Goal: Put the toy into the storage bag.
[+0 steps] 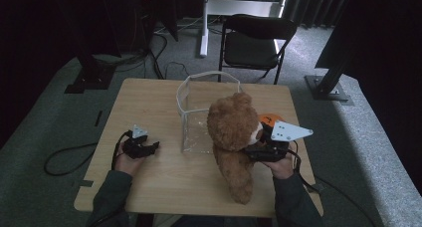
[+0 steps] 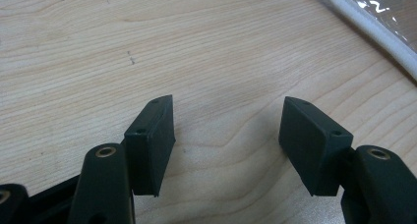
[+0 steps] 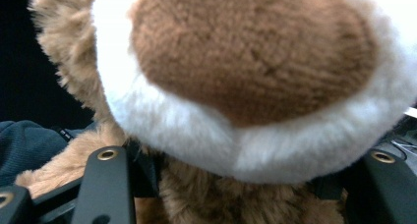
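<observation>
Wooden table: clear bag just behind teddy bear.

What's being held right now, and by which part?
The right tool grips the teddy bear around its neck, under the muzzle; the left tool holds nothing.

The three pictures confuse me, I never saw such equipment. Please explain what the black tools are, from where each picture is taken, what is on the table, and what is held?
A person sits at a wooden table and holds a hand tool, a gripper with two black jaws, in each hand. The high view looks down from above. The other two views come from cameras on the grippers. The left gripper is open over bare wood. The right gripper is shut on a teddy bear, seen close up in its own view. A clear bag stands behind the bear.
</observation>
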Tool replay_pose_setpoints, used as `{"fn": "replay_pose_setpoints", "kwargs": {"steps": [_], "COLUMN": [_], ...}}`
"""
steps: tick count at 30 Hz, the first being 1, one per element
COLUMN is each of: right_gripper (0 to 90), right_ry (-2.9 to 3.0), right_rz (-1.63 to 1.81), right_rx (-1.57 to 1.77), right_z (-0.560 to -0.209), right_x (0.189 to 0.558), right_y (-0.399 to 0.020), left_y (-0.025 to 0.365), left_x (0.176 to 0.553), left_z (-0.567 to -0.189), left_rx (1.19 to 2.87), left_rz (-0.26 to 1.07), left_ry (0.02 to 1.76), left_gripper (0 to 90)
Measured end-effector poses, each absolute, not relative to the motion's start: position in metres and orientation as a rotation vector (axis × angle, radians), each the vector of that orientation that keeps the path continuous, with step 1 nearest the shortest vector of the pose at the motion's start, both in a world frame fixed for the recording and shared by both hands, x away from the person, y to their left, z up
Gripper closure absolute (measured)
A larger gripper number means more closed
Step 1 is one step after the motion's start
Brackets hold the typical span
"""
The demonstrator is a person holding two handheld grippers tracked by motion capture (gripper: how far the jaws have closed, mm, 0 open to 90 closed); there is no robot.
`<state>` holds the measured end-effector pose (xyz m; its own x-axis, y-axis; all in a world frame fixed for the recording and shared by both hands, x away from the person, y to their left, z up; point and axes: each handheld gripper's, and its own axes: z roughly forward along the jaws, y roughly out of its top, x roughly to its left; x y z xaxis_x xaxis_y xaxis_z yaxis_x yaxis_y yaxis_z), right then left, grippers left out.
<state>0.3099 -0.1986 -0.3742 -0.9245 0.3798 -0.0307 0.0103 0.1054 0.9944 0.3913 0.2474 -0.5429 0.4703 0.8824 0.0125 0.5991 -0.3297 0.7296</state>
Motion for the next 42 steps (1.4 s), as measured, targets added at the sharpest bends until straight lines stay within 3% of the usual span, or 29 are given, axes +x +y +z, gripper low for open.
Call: {"fn": "replay_pose_setpoints", "kwargs": {"steps": [42], "right_gripper": [36.5], "right_ry": [1.959], "right_rz": [1.847], "right_rx": [0.510], "right_z": [-0.349], "right_x": [0.313], "right_y": [-0.232], "left_y": [0.247], "left_x": [0.391], "left_z": [-0.543], "left_rx": [2.056], "left_rz": [0.543], "left_ry": [1.219], "left_gripper": [36.4]}}
